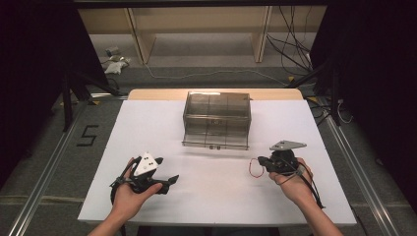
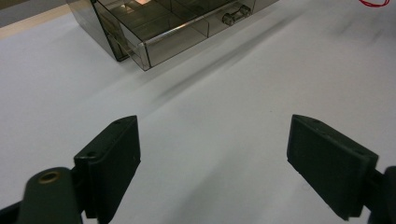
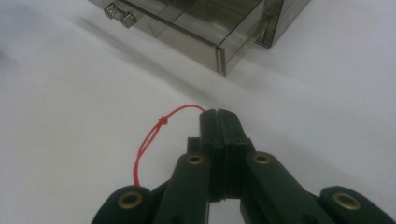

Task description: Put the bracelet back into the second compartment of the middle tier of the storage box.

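carrying step: right tool (image 3: 219,116) pinches a red cord (image 3: 149,140) above the tabletop (image 1: 162,132), near the open drawer (image 3: 187,28); left tool (image 2: 212,163) gapes wide. next, likely lowering cord into drawer.

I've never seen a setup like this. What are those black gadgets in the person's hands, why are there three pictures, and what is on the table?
A person sits at a white table and holds a hand-operated gripper in each hand, each with two black jaws. The high view looks down from above the person. The other two pictures come from small cameras riding on the grippers, looking along their jaws.

The left gripper has its jaws wide apart and holds nothing. The right gripper has its jaws pressed together on a thin red string loop with a small knot, which curls out to one side.

In the middle of the table stands a smoky see-through plastic drawer box, with a drawer pulled partly out toward the person.
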